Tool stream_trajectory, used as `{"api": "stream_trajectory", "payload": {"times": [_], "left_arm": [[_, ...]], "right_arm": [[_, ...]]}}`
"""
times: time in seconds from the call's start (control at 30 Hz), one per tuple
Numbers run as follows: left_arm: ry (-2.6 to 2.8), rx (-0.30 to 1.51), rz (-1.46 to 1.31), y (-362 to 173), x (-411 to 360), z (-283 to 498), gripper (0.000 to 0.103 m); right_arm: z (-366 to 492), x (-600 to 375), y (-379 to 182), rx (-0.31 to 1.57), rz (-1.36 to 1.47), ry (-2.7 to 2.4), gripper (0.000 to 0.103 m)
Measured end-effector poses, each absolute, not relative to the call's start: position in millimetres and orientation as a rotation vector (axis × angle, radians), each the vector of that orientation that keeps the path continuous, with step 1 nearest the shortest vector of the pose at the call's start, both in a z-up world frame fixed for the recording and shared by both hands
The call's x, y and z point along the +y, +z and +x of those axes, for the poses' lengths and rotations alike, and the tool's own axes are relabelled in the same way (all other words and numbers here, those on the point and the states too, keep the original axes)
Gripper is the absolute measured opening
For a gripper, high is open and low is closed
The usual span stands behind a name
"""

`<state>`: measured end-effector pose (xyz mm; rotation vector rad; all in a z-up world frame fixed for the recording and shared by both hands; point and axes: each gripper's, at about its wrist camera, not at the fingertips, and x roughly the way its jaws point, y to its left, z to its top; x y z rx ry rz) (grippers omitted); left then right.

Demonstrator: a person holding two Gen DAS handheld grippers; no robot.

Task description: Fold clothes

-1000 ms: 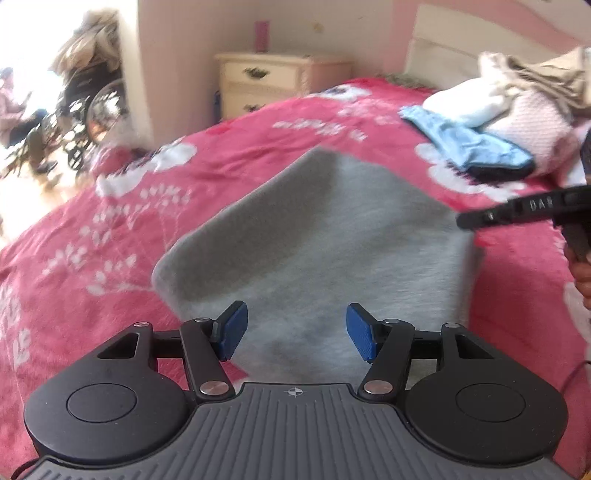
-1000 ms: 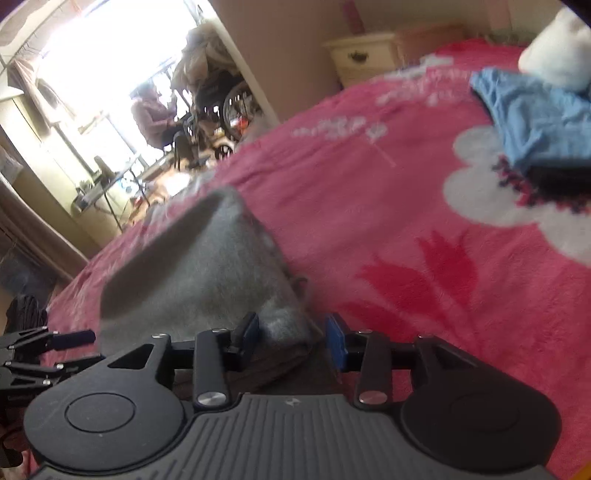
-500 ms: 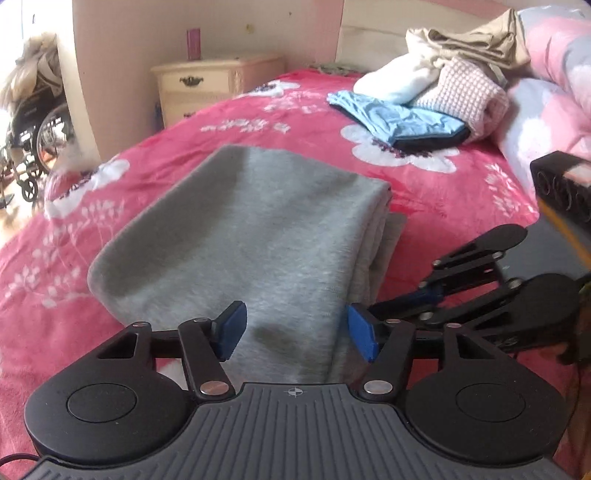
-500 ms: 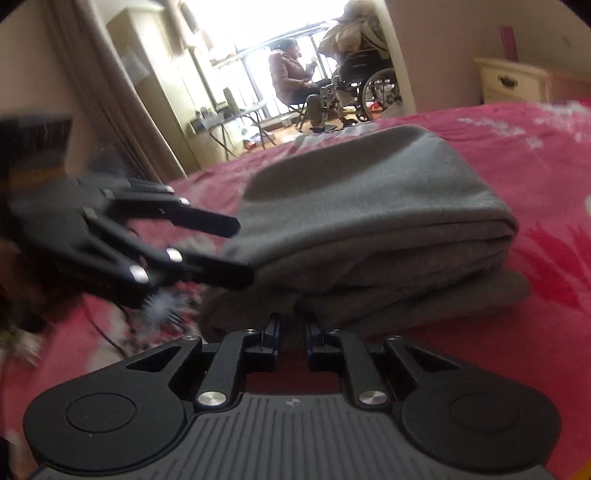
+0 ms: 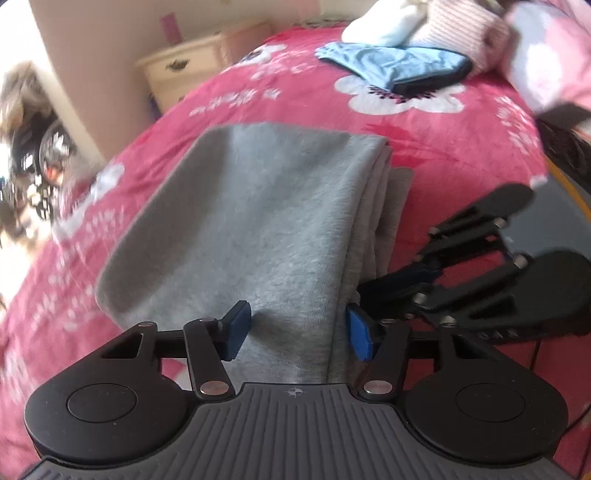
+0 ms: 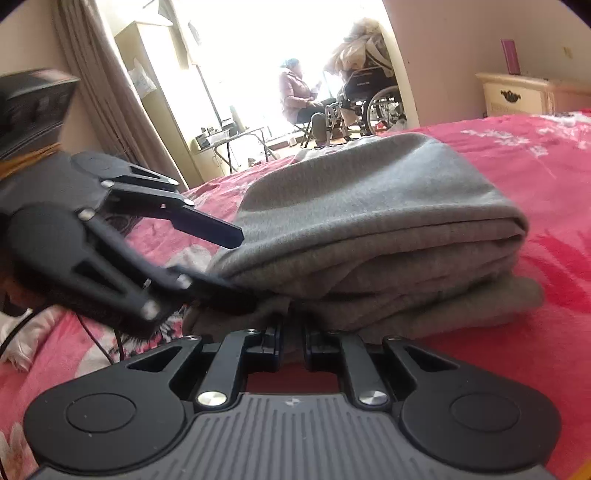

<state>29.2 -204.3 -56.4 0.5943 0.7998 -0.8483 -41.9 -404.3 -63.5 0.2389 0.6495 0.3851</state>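
A wheelchair (image 6: 373,99) stood far off by the bright window, with a person (image 6: 301,98) sitting beside it. Nearer, the gray folded garment (image 5: 258,229) lay in a thick stack on the pink flowered bedspread (image 5: 443,147). The left gripper (image 5: 297,328) was around the near end of the stack, one blue pad above the cloth and one below, and its jaws were closing with the cloth between them. Just to its right, the right gripper (image 6: 291,341) had its jaws nearly together, pinching the bottom edge of the gray cloth. Farther right, a blue garment (image 5: 399,66) and a striped pink garment (image 5: 461,31) lay near the pillows.
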Motion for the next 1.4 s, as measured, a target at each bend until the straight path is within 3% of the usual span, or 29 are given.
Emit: {"api": "stream_trajectory", "payload": {"times": [0.27,0.43,0.77,0.87,0.93,1.0,1.4], "left_arm": [[-0.829,0.740,0.671,-56.8,-217.6,13.9,0.056],[-0.804,0.798,0.512,-50.4,-205.7,29.5,0.043],[-0.844,0.739,0.689,-63.3,-214.2,13.6,0.048],[-0.802,0.769,0.660,-65.5,-214.2,22.4,0.036],[-0.786,0.807,0.588,-62.7,-210.6,31.2,0.019],[-0.773,0.806,0.545,-58.8,-206.6,33.6,0.015],[-0.796,0.764,0.423,-48.6,-190.5,30.9,0.012]], "right_arm": [[-49.2,-410.2,-62.3,0.633,0.268,0.367,0.012],[-51.9,-412.8,-62.0,0.622,0.260,0.366,0.012],[-52.1,-418.6,-64.9,0.619,0.284,0.360,0.012],[-51.6,-420.1,-66.3,0.619,0.291,0.363,0.012],[-52.0,-420.4,-66.4,0.618,0.289,0.369,0.012],[-52.3,-421.0,-65.4,0.608,0.288,0.380,0.012],[-32.6,-405.5,-67.6,0.549,0.310,0.458,0.012]]}}
